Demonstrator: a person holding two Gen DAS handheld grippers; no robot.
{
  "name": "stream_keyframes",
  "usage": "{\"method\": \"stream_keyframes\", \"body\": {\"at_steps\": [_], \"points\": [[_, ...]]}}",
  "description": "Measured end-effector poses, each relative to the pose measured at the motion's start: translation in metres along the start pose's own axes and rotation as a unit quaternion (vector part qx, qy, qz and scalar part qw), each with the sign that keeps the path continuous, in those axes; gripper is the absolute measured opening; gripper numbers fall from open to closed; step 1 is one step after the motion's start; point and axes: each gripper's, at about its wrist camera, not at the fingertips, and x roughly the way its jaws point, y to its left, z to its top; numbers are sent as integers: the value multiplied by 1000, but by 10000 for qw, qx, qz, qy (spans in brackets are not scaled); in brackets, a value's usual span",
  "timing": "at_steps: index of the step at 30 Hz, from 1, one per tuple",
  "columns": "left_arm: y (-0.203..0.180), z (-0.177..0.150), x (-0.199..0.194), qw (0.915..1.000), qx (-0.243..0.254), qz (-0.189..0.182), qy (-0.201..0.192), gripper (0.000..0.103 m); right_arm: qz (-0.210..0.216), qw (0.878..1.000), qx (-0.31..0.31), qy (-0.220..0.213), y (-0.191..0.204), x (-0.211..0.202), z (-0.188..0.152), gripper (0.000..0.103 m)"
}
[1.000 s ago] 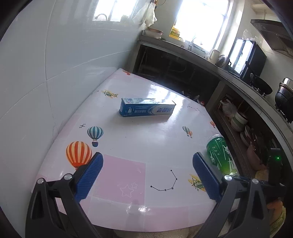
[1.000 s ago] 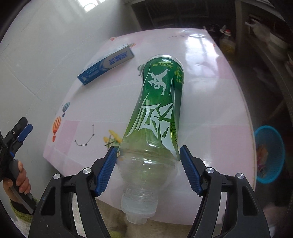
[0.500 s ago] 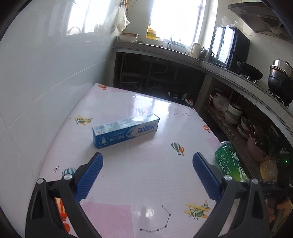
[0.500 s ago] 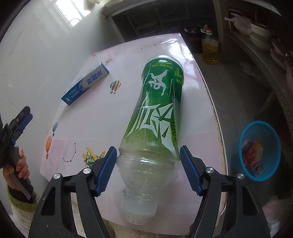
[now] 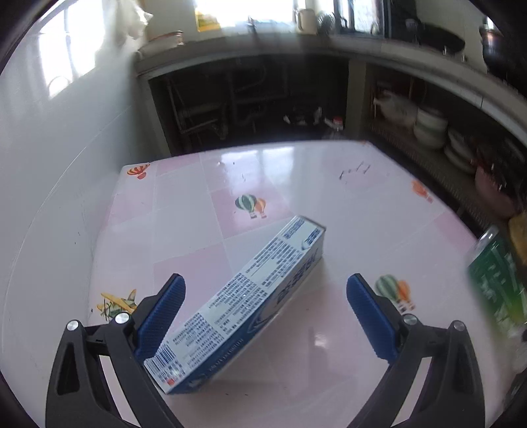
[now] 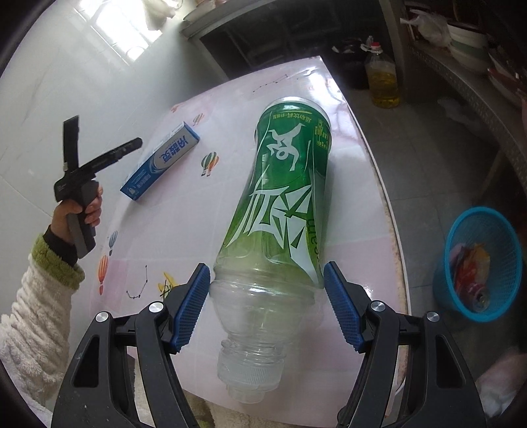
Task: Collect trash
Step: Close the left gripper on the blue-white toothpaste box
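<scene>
- Daylight from blown-out windows [image 5: 250,13] glared white on the glossy table [image 5: 296,171].
- Motion blur smeared the green bottle [image 5: 494,283] at frame right.
- Fisheye curvature bent edges; corners vignetted black.

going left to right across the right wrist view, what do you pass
left hand-held gripper held in a hand → toothpaste box → green bottle between the right hand-held gripper pads → oil jug on the floor → blue basket
</scene>
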Motion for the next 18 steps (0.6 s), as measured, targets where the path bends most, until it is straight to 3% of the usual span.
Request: {"method": "stream_keyframes", "body": {"at_steps": [3, 5, 10, 12, 18], "points": [[-3, -3, 27, 9973, 564, 292, 372, 96, -13, 10000, -6, -13, 1, 0, 0, 67], [-1, -9, 33, 9962, 617, 340, 511, 94, -12, 10000, 5, -19, 1, 1, 0, 67], [-4, -20, 33, 9947, 662, 421, 671, 61, -11, 10000, 6, -26, 1, 2, 0, 67], [-6, -23, 26, 9946, 622, 458, 698, 53, -13, 10000, 3, -24, 0, 1, 0, 67], [-25, -37, -5, 9939, 261, 245, 1047, 40, -55, 10000, -55, -42, 2, 1, 0, 67]]}}
